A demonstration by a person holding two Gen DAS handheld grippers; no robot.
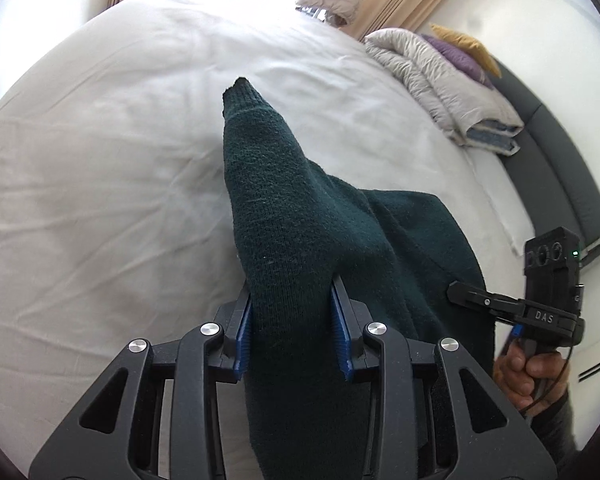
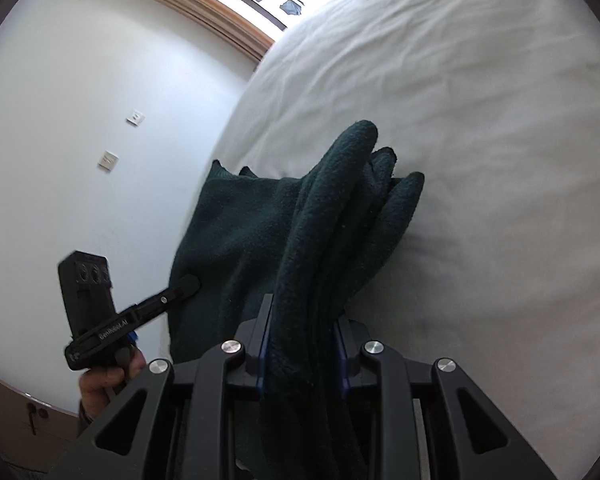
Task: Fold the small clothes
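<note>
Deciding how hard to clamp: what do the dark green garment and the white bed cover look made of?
The dark green knitted garment looks like wool or acrylic knit: visible stitch texture, matte, slightly fuzzy, with lint specks. Both the left gripper and the right gripper are shut on it. The white bed cover looks like smooth woven cotton or a blend, matte, with soft creases; the exact fibre can't be told.

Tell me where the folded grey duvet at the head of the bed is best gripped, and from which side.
Probably at the stacked folded edges of the grey duvet, on its end facing the headboard. The layers lie there as one thick bundle that the jaws could close over from the side. Both grippers are now shut on the dark green sweater.
</note>
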